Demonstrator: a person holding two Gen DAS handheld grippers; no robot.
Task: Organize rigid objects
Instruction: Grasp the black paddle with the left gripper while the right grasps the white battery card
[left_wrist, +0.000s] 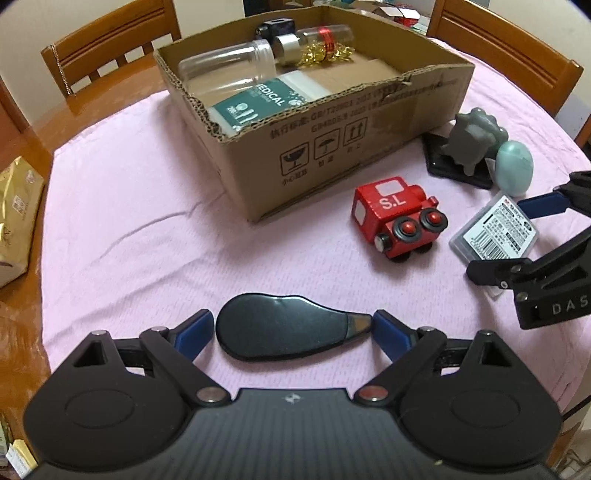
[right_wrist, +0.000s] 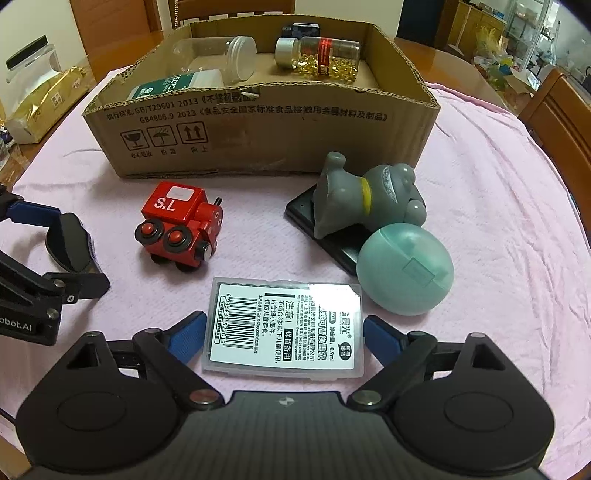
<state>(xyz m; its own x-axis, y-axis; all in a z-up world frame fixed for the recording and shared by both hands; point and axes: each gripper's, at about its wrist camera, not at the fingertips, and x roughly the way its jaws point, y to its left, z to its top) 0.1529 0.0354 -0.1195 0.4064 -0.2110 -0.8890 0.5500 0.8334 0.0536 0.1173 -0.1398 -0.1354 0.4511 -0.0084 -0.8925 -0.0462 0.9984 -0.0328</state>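
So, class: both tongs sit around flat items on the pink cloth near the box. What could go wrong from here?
1. The black teardrop case is held end to end by the left tongs; its narrow tip may slip out.
2. The clear plastic case lies flat, so the right tongs may snag the pink cloth.
3. The red toy train could roll if bumped.

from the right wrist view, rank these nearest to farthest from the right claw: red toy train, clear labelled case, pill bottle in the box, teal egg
1. Clear labelled case: between the fingers of the right claw.
2. Teal egg: just past the case, to the right.
3. Red toy train: farther out, to the left.
4. Pill bottle: inside the cardboard box, at the back.
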